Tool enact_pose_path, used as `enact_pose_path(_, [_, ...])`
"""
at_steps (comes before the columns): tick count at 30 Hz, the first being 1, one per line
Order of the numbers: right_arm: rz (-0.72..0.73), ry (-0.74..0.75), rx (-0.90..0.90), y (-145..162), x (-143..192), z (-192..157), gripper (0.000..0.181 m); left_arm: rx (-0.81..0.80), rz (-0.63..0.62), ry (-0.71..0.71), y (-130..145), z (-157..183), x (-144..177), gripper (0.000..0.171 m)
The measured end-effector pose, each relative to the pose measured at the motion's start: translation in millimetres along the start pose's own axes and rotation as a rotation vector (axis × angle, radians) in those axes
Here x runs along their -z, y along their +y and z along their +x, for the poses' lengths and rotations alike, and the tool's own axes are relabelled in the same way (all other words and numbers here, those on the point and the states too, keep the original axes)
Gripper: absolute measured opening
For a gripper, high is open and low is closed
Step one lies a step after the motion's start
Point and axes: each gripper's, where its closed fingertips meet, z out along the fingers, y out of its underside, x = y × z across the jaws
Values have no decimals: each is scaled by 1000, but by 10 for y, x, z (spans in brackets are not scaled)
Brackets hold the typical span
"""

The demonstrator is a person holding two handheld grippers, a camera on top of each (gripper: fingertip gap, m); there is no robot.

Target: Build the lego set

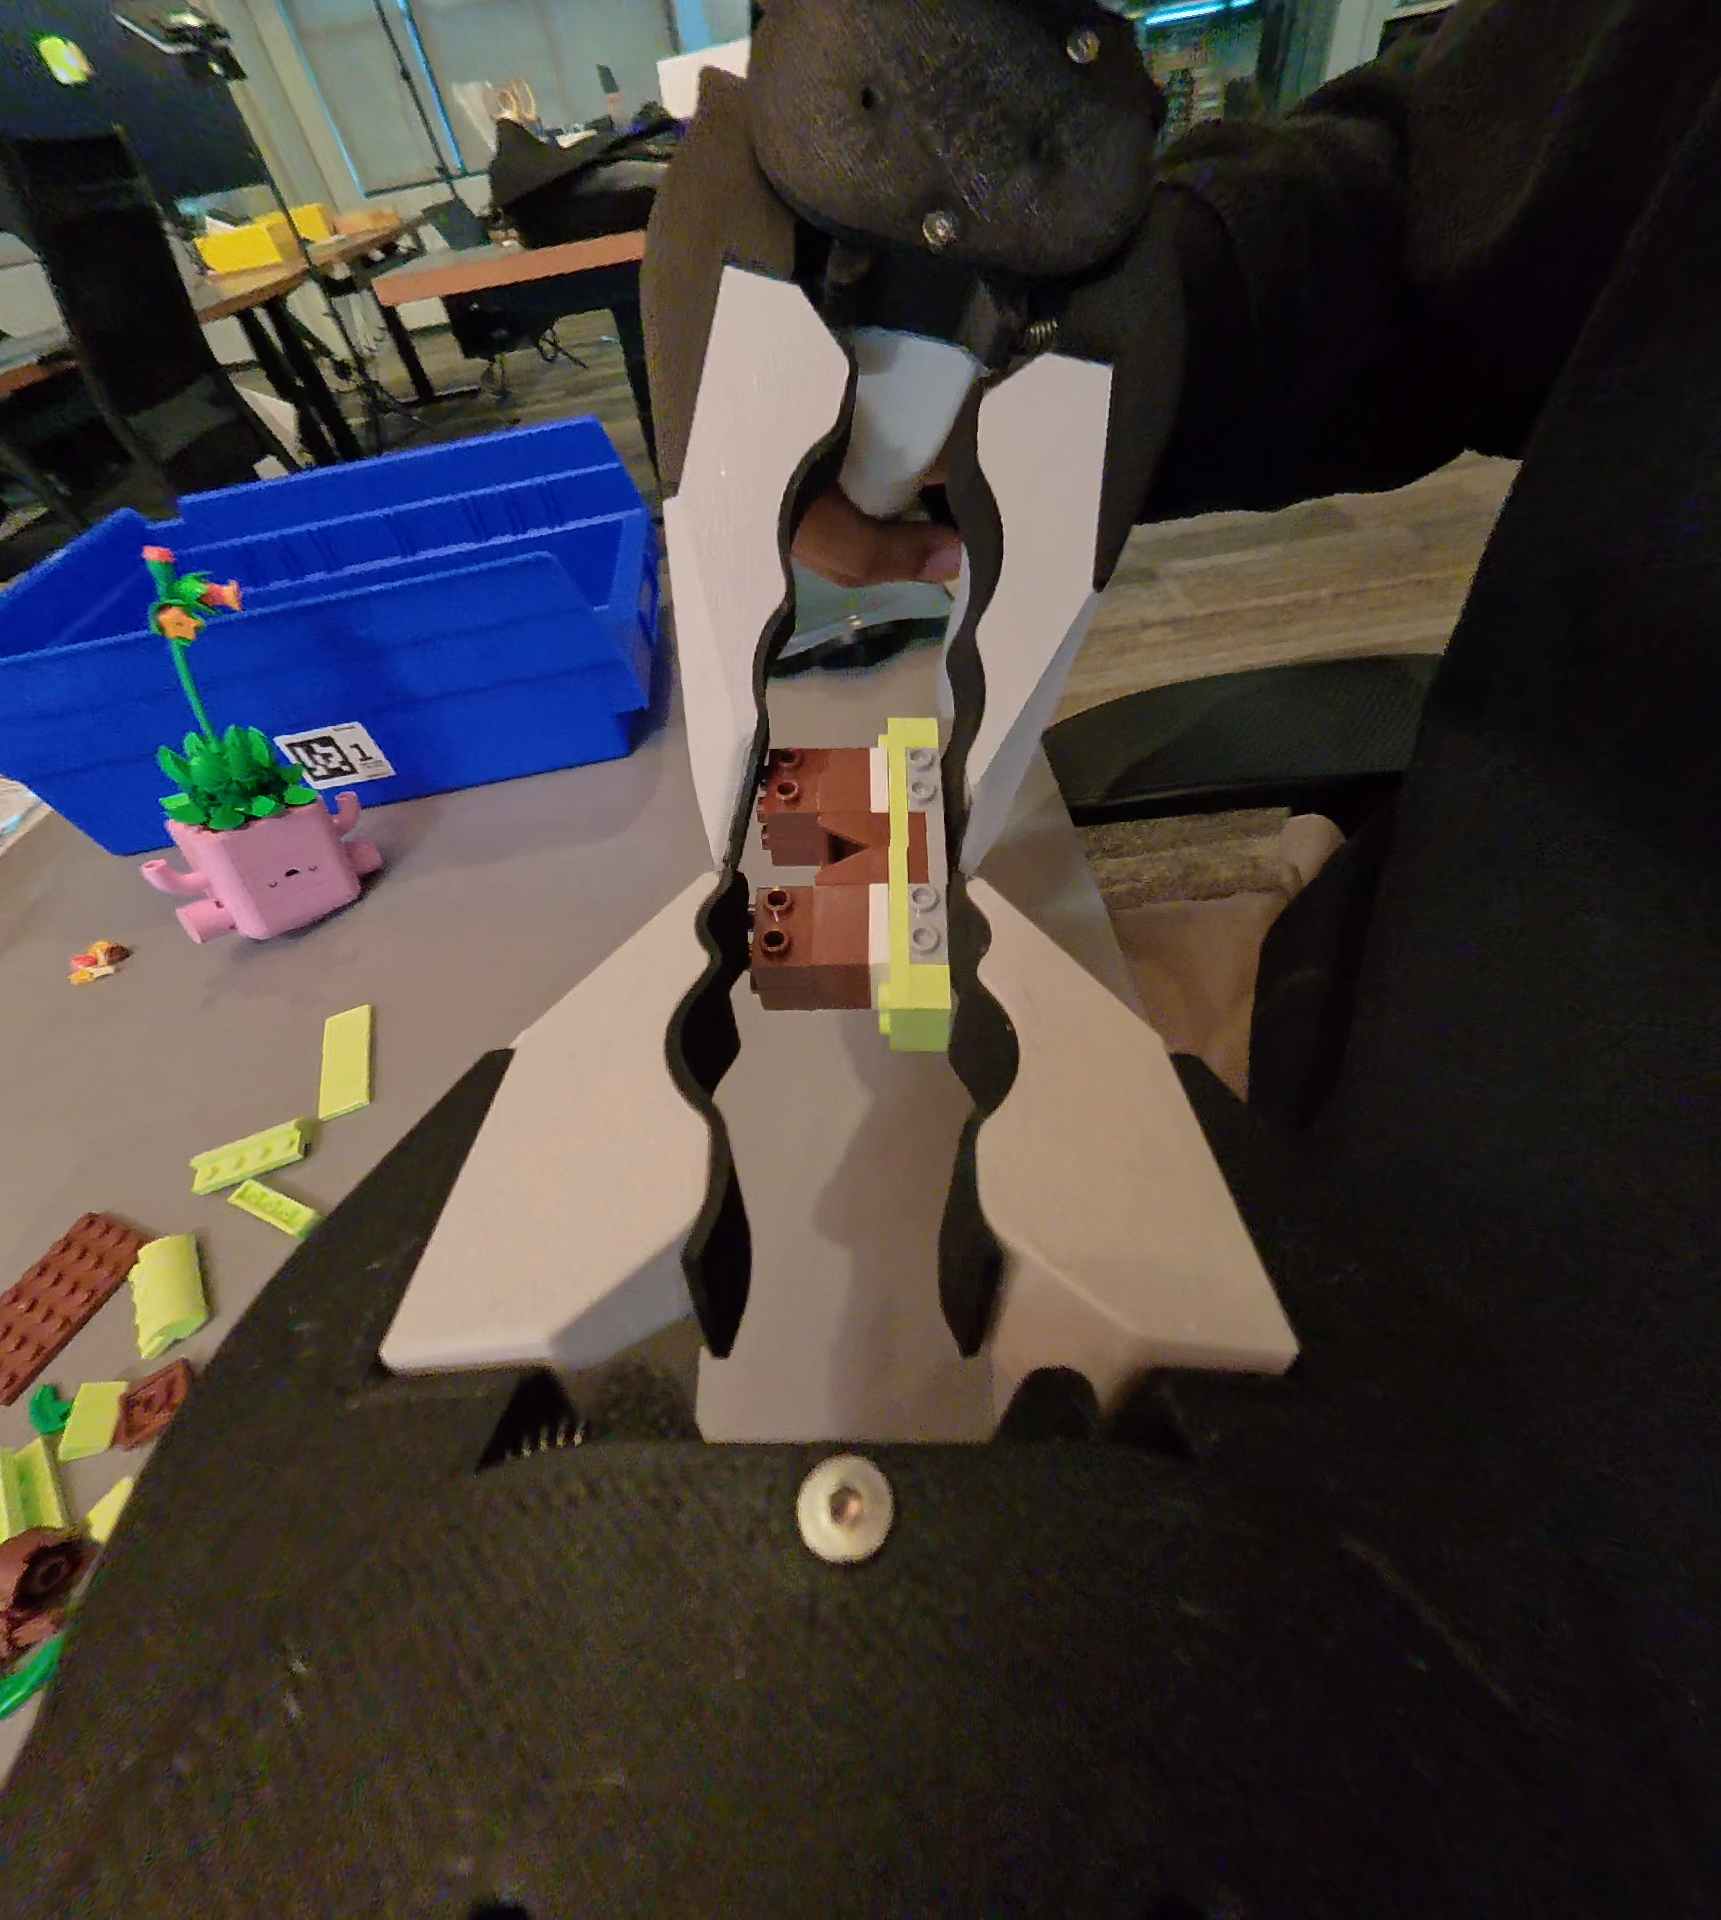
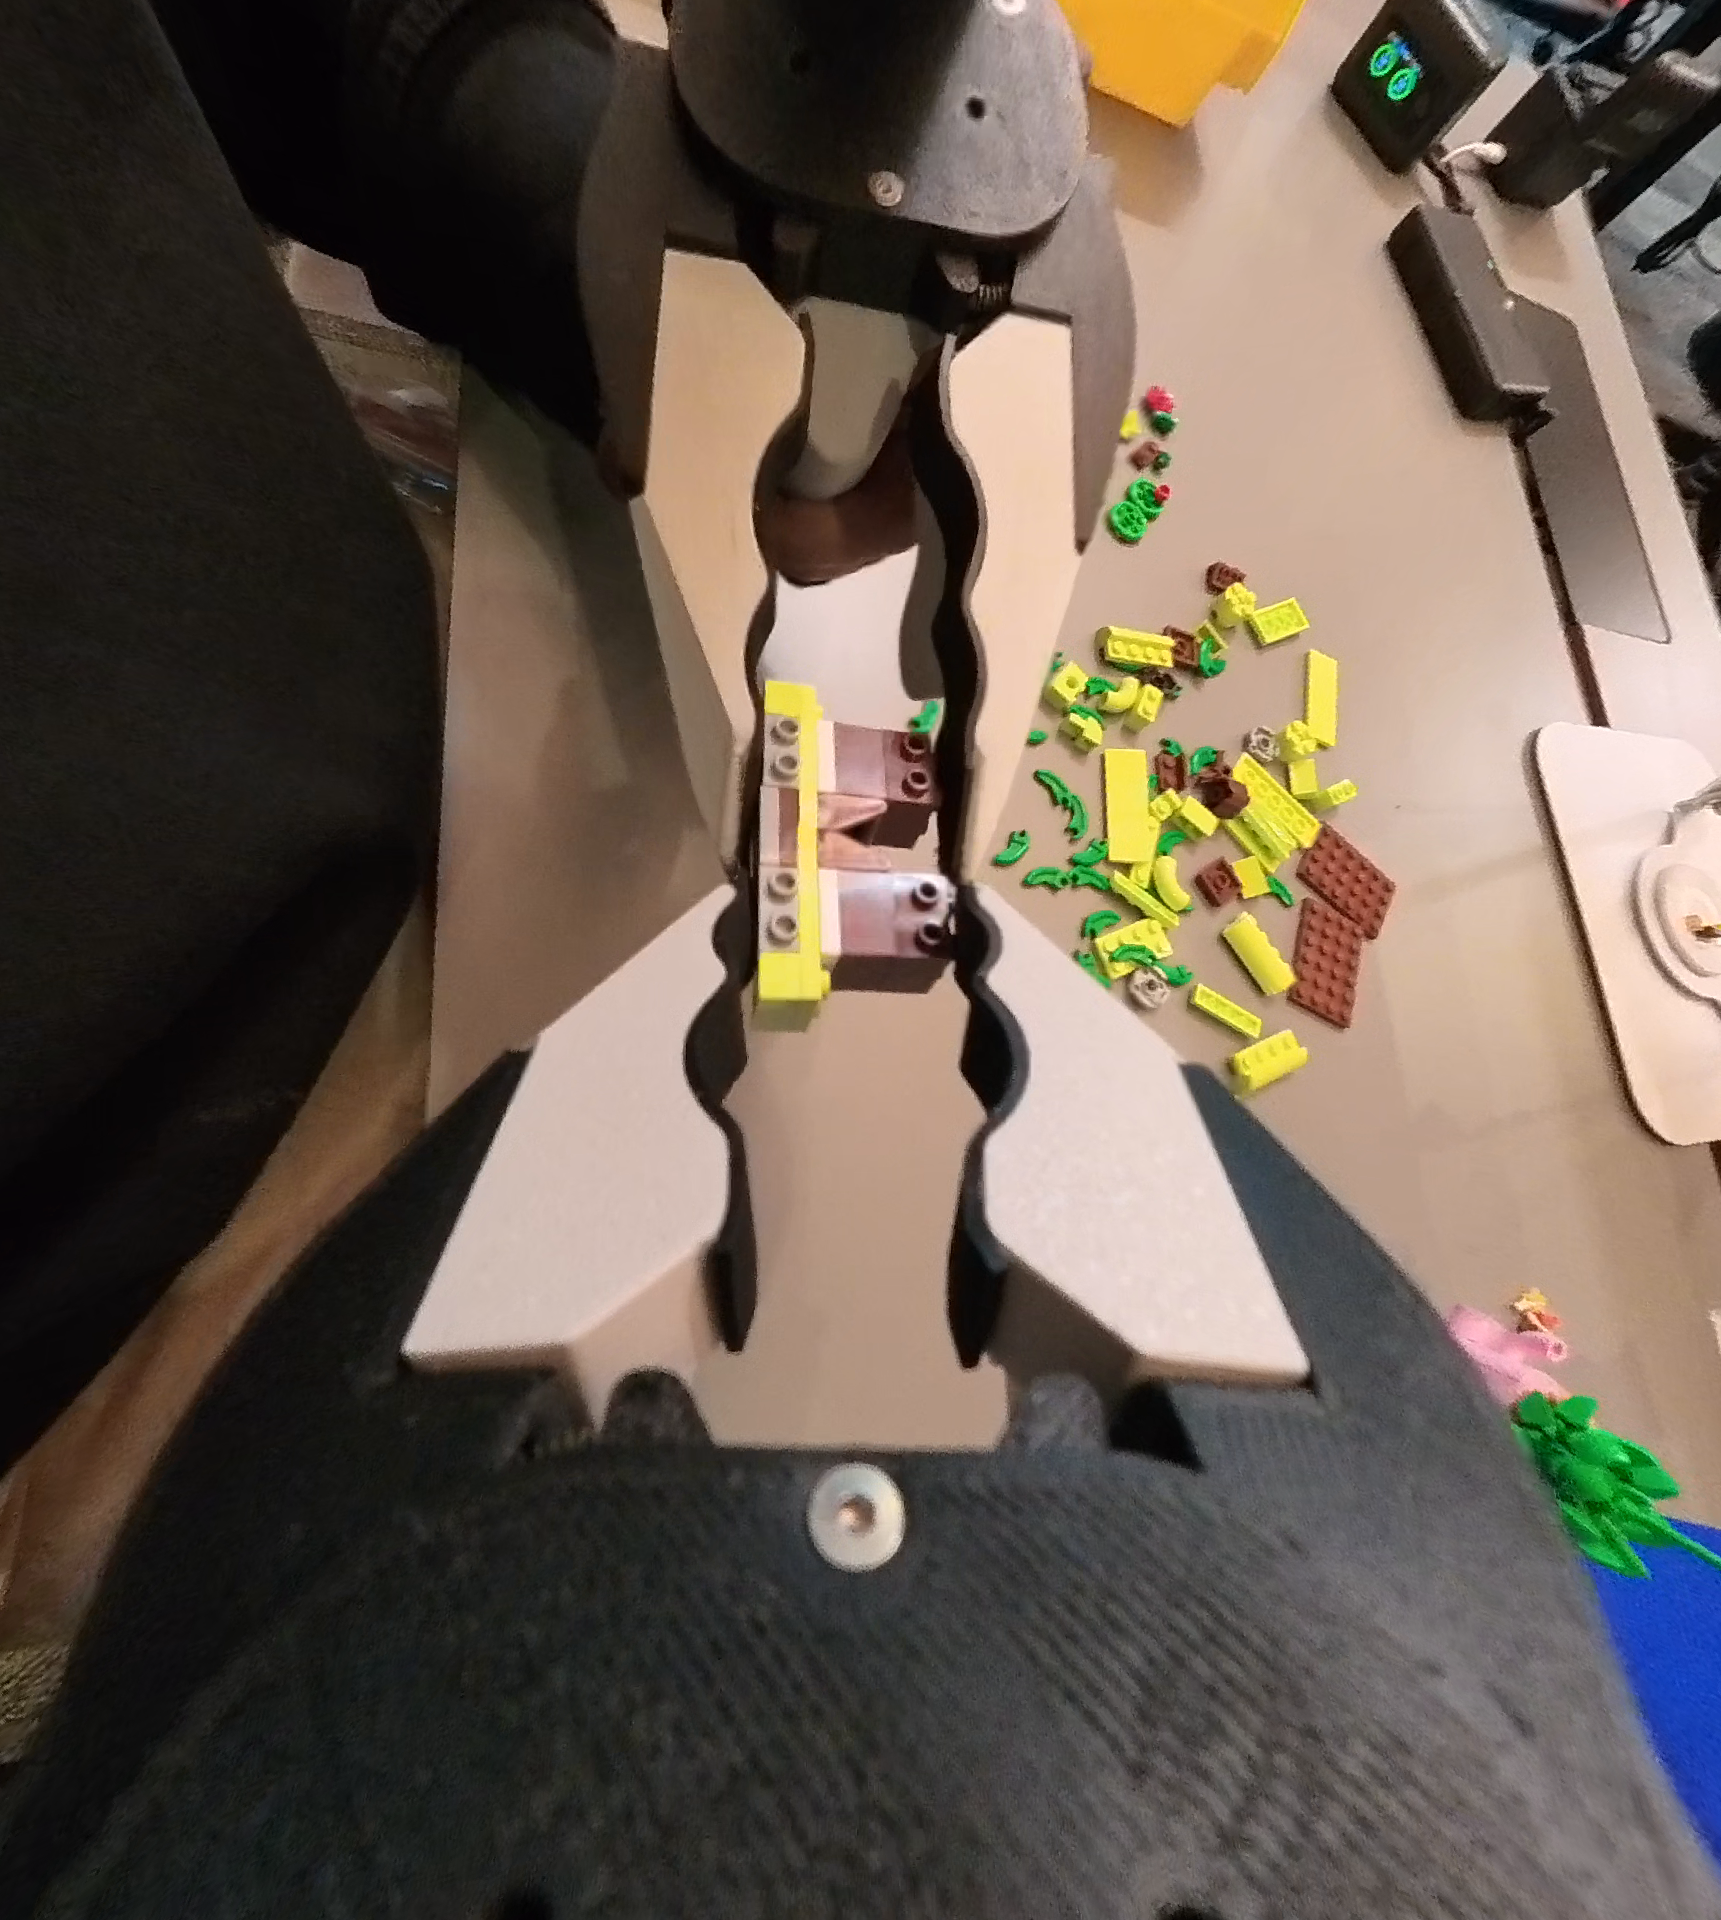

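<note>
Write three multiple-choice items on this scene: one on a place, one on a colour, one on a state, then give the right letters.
1. Where is the brown and lime-green lego sub-assembly?
A. Inside the blue plastic bin
B. Held between both grippers above the grey table
C. Lying among the loose bricks

2. What colour is the box-shaped pot of the finished lego plant model?
A. Pink
B. Yellow
C. White

3. What is the state of the left gripper?
A. Wide open, empty
B. Out of view
C. Shut on the sub-assembly

Answers: 1 B, as the left gripper and the right gripper meet tip to tip around it; 2 A, its pink block stands before the blue plastic bin; 3 C, its fingers press both sides of the piece.
</note>
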Motion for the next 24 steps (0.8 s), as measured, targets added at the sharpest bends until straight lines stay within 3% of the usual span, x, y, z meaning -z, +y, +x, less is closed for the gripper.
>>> enact_pose_path(3, [-13,54,31,46,4,65,37,-3,37,-60,-3,-71,-28,35])
enact_pose_path(5, [-16,91,58,78,-10,87,37,38,42,-59,14,-100,-40,53])
enact_pose_path(9, [-54,206,213,196,-65,118,37,275,116,9,-24,-201,3,69])
enact_pose_path(14, [-124,321,459,318,-162,97,37,484,40,77,202,-257,-56,55])
enact_pose_path(19, [-158,327,498,433,-243,79,37,445,-118,79,460,-179,-149,34])
enact_pose_path(24, [-190,306,531,572,-364,-1,37,419,-237,71,668,-133,-208,30])
